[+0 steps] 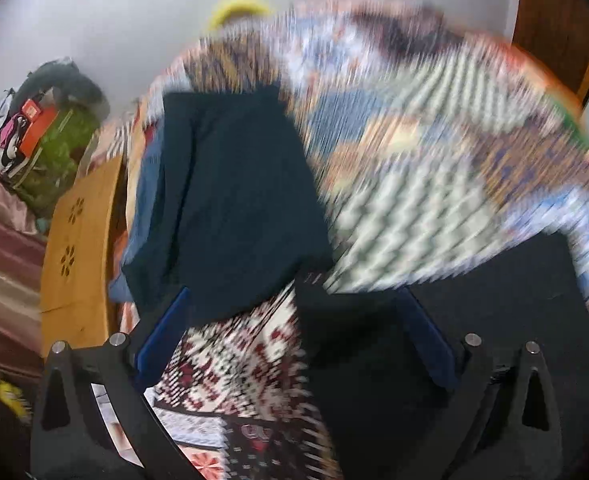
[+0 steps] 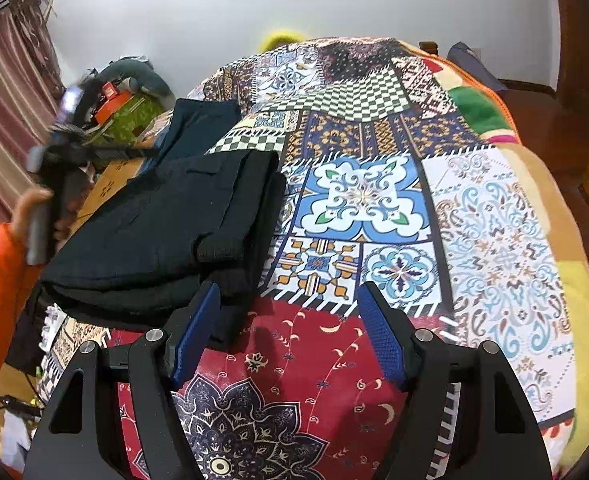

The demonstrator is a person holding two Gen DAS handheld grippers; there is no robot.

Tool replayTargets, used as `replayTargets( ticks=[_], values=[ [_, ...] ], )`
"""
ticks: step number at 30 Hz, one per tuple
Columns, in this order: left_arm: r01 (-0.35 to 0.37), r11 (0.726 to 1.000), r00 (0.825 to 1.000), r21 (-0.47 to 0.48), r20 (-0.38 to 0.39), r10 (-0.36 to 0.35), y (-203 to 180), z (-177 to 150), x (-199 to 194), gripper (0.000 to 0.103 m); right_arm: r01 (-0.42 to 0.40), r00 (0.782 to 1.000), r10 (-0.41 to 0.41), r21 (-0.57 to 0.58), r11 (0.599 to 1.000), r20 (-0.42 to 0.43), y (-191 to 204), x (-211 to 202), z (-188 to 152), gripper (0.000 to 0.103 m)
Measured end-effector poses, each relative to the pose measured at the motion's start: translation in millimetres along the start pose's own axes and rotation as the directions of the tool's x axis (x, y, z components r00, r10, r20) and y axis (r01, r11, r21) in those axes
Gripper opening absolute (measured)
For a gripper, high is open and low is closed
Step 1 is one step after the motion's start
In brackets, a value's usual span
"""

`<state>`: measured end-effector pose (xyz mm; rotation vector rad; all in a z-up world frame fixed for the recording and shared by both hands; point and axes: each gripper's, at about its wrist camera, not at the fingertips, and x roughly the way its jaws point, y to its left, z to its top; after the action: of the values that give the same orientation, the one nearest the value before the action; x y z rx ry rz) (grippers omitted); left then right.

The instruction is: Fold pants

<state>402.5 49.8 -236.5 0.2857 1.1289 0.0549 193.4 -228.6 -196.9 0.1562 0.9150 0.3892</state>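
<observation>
Black pants (image 2: 174,232) lie folded in a thick stack on the patterned bedspread (image 2: 374,200), left of centre in the right wrist view. My right gripper (image 2: 290,328) is open and empty, just in front of the stack's near right corner. My left gripper (image 2: 54,152) shows blurred at the far left of that view, held by a hand in an orange sleeve, above the stack's left side. In the blurred left wrist view my left gripper (image 1: 294,328) is open and empty, with black pants (image 1: 474,340) under its right finger and dark folded garments (image 1: 222,200) ahead.
Dark blue folded clothes (image 2: 198,124) lie behind the black stack. A wooden board (image 1: 78,248) runs along the bed's left edge. A green bag with an orange box (image 2: 126,112) sits beyond it, curtains (image 2: 10,120) at far left. The bedspread spreads wide to the right.
</observation>
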Motion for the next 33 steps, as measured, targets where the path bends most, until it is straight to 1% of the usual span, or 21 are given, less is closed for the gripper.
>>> replayTargets(
  ticks=[1, 2, 4, 6, 8, 11, 12, 14, 17, 21, 23, 26, 27, 28, 29, 30, 31, 33],
  values=[
    [-0.001, 1.000, 0.999, 0.021, -0.042, 0.002, -1, -6, 14, 0.103, 0.004, 1.000, -0.004, -0.003, 1.000, 0.002, 1, -1, 0, 0.068],
    [0.025, 0.999, 0.998, 0.024, -0.066, -0.024, 0, -13, 24, 0.103, 0.008, 1.000, -0.008, -0.005, 1.000, 0.005, 1, -2, 1, 0.068],
    [0.075, 0.996, 0.996, -0.040, -0.042, -0.077, 11, -30, 25, 0.103, 0.012, 1.000, -0.012, -0.009, 1.000, 0.012, 2, -5, 2, 0.068],
    [0.087, 0.994, 0.994, -0.062, -0.054, -0.091, 18, -41, 20, 0.103, 0.013, 1.000, -0.013, -0.010, 1.000, 0.018, 2, -8, 1, 0.068],
    [0.087, 0.994, 0.994, -0.063, -0.056, -0.091, 23, -60, 10, 0.103, 0.012, 1.000, -0.012, -0.012, 1.000, 0.023, 4, -10, 2, 0.068],
    [0.062, 0.997, 0.997, -0.037, -0.051, -0.064, 25, -86, -9, 0.103, 0.003, 1.000, -0.003, -0.021, 1.000, 0.030, 8, -12, 2, 0.068],
    [0.054, 0.998, 0.997, -0.039, -0.051, -0.056, 27, -99, -18, 0.103, 0.000, 0.999, 0.001, -0.025, 1.000, 0.032, 10, -12, 2, 0.068],
    [0.055, 0.997, 0.997, -0.051, -0.051, -0.058, 28, -113, -33, 0.103, -0.013, 0.999, 0.014, -0.036, 0.999, 0.035, 16, -13, 1, 0.068],
    [0.091, 0.994, 0.994, -0.063, -0.047, -0.094, 25, -132, -50, 0.103, -0.034, 0.998, 0.037, -0.058, 0.998, 0.041, 27, -16, -1, 0.068],
    [0.185, 0.979, 0.982, -0.089, -0.019, -0.187, 22, -159, -75, 0.103, -0.050, 0.998, 0.053, -0.083, 0.995, 0.045, 39, -20, -5, 0.068],
    [0.214, 0.971, 0.976, -0.103, -0.012, -0.217, 20, -165, -81, 0.103, -0.053, 0.997, 0.058, -0.098, 0.994, 0.045, 44, -22, -6, 0.068],
    [0.276, 0.953, 0.961, -0.125, 0.000, -0.278, 14, -176, -92, 0.103, -0.049, 0.997, 0.055, -0.115, 0.992, 0.049, 50, -26, -7, 0.068],
    [0.301, 0.945, 0.953, -0.128, 0.005, -0.303, 11, -179, -96, 0.103, -0.049, 0.997, 0.055, -0.118, 0.992, 0.050, 51, -27, -8, 0.068],
    [0.324, 0.938, 0.946, -0.122, 0.013, -0.325, 5, -182, -100, 0.103, -0.049, 0.997, 0.056, -0.121, 0.991, 0.051, 52, -27, -9, 0.068],
    [0.334, 0.936, 0.942, -0.114, 0.019, -0.334, 1, -182, -102, 0.103, -0.050, 0.997, 0.057, -0.122, 0.991, 0.052, 53, -28, -10, 0.068],
    [0.341, 0.935, 0.940, -0.099, 0.033, -0.340, -6, -183, -107, 0.103, -0.052, 0.997, 0.058, -0.122, 0.991, 0.051, 54, -28, -11, 0.068],
    [0.337, 0.938, 0.941, -0.085, 0.049, -0.334, -13, -184, -112, 0.103, -0.053, 0.997, 0.059, -0.123, 0.991, 0.049, 54, -28, -12, 0.068],
    [0.310, 0.949, 0.949, -0.062, 0.086, -0.304, -23, -184, -121, 0.102, -0.051, 0.997, 0.057, -0.124, 0.991, 0.044, 55, -26, -14, 0.068]
  ],
)
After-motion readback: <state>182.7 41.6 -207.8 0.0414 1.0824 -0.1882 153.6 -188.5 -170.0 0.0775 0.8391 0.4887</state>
